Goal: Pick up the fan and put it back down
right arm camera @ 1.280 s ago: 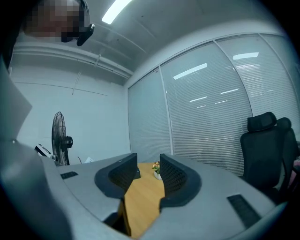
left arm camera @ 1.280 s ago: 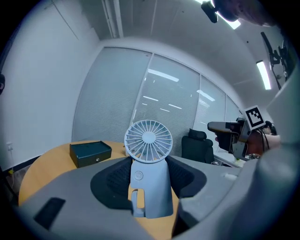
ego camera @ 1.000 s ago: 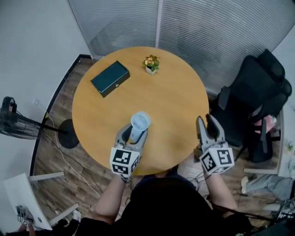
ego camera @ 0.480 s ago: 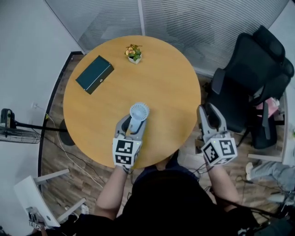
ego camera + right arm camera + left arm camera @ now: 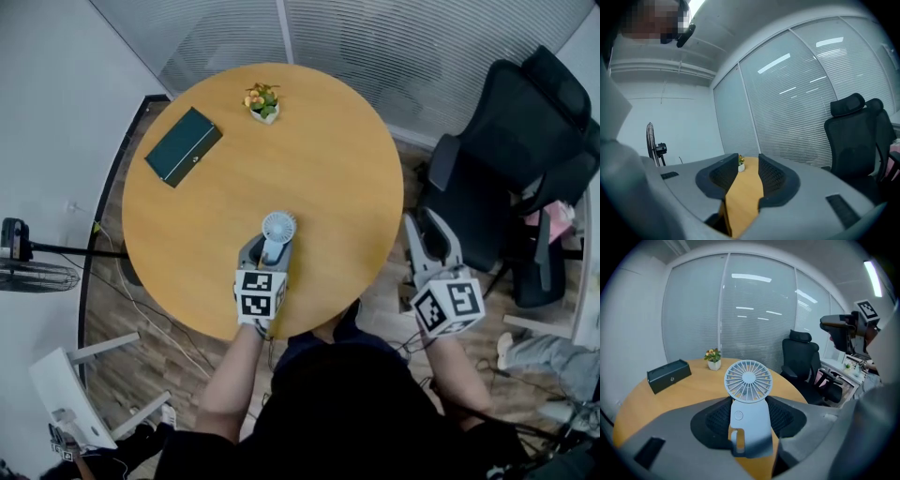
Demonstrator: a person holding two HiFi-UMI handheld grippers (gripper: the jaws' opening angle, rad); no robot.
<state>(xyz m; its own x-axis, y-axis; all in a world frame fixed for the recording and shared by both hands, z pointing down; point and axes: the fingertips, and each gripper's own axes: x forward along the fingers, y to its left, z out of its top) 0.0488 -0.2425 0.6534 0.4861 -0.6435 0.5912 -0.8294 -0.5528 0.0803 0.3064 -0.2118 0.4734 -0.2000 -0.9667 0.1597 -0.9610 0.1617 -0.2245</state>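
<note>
A small light-blue handheld fan (image 5: 278, 228) stands upright between the jaws of my left gripper (image 5: 269, 249), over the near part of the round wooden table (image 5: 328, 159). In the left gripper view the dark pads press both sides of the fan's (image 5: 748, 380) handle, so the left gripper (image 5: 749, 416) is shut on it. I cannot tell whether the fan's base touches the tabletop. My right gripper (image 5: 427, 227) hangs off the table's right edge. Its jaws are closing with nothing between them, and only the tabletop shows through the right gripper's (image 5: 743, 176) gap.
A dark green box (image 5: 183, 145) lies at the table's far left and a small potted plant (image 5: 262, 101) stands at its far edge. A black office chair (image 5: 506, 159) is close on the right. A floor fan (image 5: 28, 272) stands left, with window blinds behind the table.
My left gripper has sunk toward the tabletop with the fan still in it. The right gripper has stayed off the table's right edge.
</note>
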